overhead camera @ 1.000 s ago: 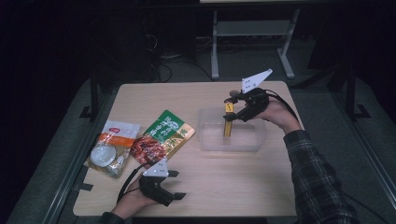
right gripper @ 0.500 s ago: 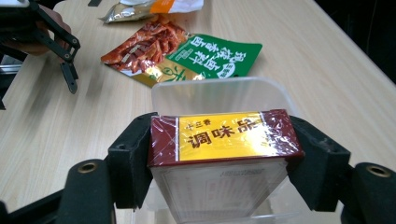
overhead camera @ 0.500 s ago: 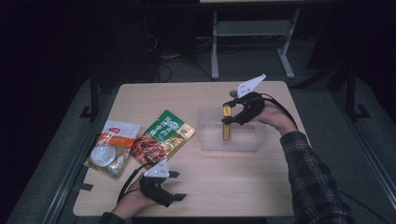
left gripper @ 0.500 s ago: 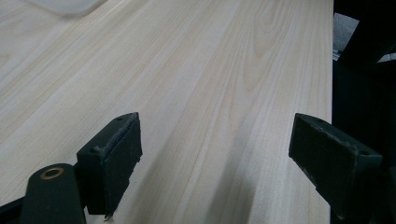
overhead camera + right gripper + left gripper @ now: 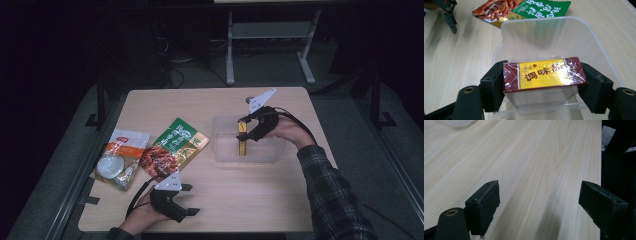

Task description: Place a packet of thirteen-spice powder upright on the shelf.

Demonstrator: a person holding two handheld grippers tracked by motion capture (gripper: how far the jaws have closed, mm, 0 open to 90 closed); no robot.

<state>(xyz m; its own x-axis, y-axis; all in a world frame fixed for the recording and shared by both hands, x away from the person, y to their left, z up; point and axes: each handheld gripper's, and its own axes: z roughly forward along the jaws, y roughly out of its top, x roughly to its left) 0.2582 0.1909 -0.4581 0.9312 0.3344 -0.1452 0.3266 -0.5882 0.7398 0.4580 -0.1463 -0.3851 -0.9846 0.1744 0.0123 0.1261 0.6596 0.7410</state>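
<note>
My right gripper [image 5: 243, 134] is shut on a small wrapped box [image 5: 544, 75] with a dark red and yellow label, holding it upright inside a clear plastic container [image 5: 222, 150] at the table's right middle. In the right gripper view both pads press the ends of the box [image 5: 242, 142], which hangs low above the floor of the container [image 5: 544, 37]. My left gripper [image 5: 190, 200] rests near the table's front edge, jaws wide apart with only bare wood between them; its fingers [image 5: 484, 202] show in the left gripper view.
A green and red food pouch [image 5: 175, 147] lies left of the container, and a white and orange packet [image 5: 117, 157] lies farther left. The wooden table [image 5: 250, 195] ends close in front of the left hand. A metal stand [image 5: 270, 45] is behind the table.
My right gripper has come down with the box, lowering it deeper into the clear container. The left gripper has stayed where it was.
</note>
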